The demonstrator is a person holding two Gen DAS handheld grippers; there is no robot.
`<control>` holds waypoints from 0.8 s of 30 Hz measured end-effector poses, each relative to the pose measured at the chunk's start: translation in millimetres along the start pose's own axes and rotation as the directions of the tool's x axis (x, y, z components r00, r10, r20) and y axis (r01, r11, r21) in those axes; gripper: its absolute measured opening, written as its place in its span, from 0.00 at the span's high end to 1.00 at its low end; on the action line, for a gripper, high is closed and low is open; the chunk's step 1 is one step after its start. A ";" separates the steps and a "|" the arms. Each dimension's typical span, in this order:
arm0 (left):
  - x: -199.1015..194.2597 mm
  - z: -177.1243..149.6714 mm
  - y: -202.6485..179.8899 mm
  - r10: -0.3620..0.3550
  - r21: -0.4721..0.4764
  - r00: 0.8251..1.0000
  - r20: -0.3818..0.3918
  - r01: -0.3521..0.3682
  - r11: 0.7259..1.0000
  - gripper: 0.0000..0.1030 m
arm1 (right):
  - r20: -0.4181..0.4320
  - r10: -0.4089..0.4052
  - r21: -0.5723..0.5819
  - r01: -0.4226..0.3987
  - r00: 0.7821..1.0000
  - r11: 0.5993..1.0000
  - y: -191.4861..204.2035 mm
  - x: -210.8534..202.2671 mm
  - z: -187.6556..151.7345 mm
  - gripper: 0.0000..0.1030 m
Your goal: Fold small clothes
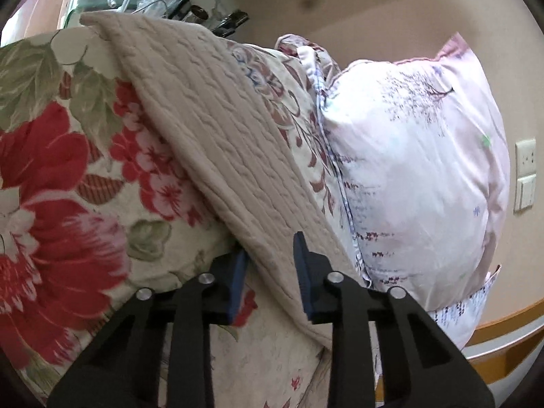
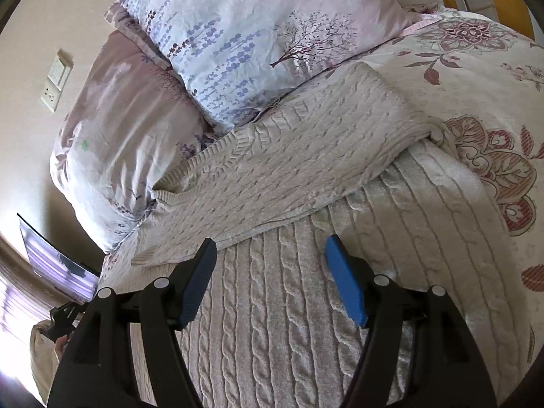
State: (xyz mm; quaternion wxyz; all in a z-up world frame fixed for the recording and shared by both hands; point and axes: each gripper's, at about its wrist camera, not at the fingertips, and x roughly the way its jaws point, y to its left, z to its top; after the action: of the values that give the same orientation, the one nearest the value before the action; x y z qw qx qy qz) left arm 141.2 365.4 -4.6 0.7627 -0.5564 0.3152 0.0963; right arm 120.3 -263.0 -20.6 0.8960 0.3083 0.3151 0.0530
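Now left hand-held gripper point(image 1: 272, 265) part-open, straddling cream knit sweater point(image 1: 217, 129) edge; right hand-held gripper point(image 2: 272, 272) wide open, empty, above sweater.

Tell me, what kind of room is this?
Most likely a bedroom. A cream sweater lies on a bed with a floral quilt, two pillows sit at its head, and a wall switch is beside them.

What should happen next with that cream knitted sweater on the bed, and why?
Probably close the left gripper on the fabric edge running between its open jaws, then lift it over. The cream sweater lies on the floral bedspread with one part already folded across its body, so another fold seems due. The right gripper hovers open over the cable-knit body, holding nothing.
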 end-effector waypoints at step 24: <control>4.6 -110.4 -175.6 -0.285 0.395 0.943 -0.170 0.330 0.857 0.95 | -0.009 0.027 -0.009 -0.027 1.000 1.000 4.0 -2.9 -3.5 0.32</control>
State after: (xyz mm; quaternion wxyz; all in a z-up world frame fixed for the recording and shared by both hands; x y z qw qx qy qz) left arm 191.0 200.5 110.9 0.8517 -0.4277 0.2753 -0.1261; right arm 116.3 -258.8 -18.8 0.8951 0.3083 0.3148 0.0679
